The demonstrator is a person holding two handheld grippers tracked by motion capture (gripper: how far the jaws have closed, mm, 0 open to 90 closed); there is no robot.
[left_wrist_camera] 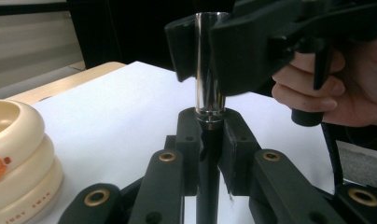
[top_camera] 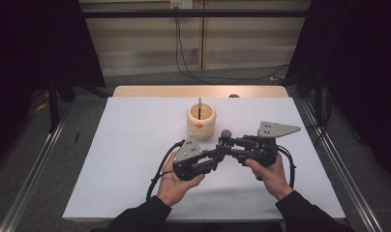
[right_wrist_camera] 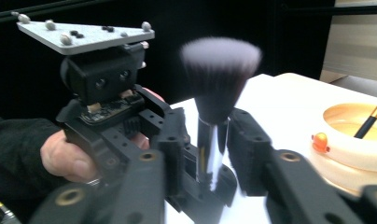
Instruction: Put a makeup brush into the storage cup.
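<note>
The room is dark at both sides, with pale wall panels at the back and black cables (top_camera: 181, 53) running down onto a grey floor (top_camera: 135, 79). Metal rails (top_camera: 34, 169) flank the desk (top_camera: 135, 145), whose wooden top is covered by a white sheet. Toward the far middle of the desk stands a cream, ringed pot (top_camera: 201, 122) with an orange spot on its side and a thin dark stick leaning in it.

In front of the pot, above the white sheet, both hands hold a makeup brush (right_wrist_camera: 218, 79) upright between them. It has a black handle, a shiny silver collar and a thick round head of dark bristles that fade to pale tips.

The left gripper (left_wrist_camera: 210, 140) has its jaws clenched on the black handle just below the silver collar. The right gripper (right_wrist_camera: 213, 140) has its jaws on either side of the collar, higher up the brush; the blur there leaves it unclear whether they press on it.
</note>
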